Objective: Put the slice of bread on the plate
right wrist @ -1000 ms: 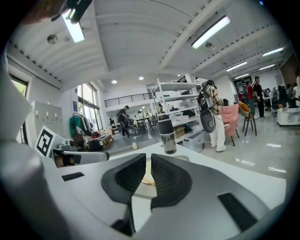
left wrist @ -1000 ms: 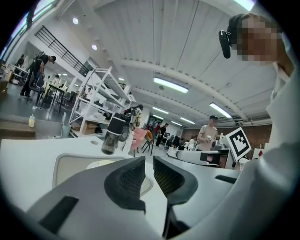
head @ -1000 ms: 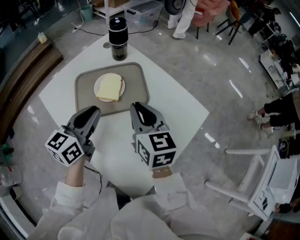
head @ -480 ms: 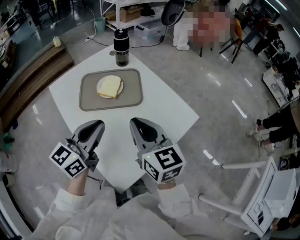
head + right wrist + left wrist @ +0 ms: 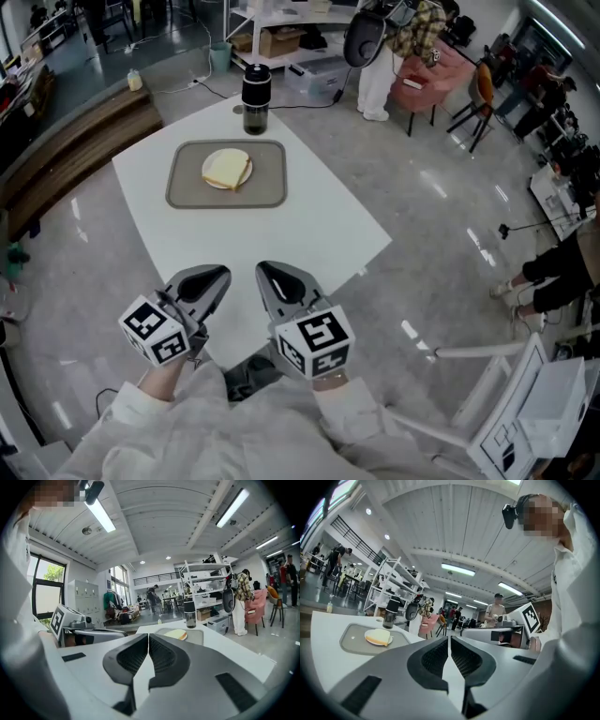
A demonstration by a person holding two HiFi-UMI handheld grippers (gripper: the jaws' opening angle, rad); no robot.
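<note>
A pale slice of bread lies on a small white plate, which sits on a grey tray at the far end of the white table. Both grippers hover over the table's near corner, well short of the tray. My left gripper is shut and holds nothing. My right gripper beside it is also shut and holds nothing. The left gripper view shows its jaws pressed together, with the bread far off to the left. The right gripper view shows its jaws closed, with the bread straight ahead.
A dark bottle stands at the table's far corner behind the tray. Shiny grey floor surrounds the table. A white chair stands at the right. Shelves, chairs and people are in the background.
Both grippers have drawn back from the tray toward the table's near corner. The head view has backed away too, so the tray looks smaller and farther. The jaws stay shut.
</note>
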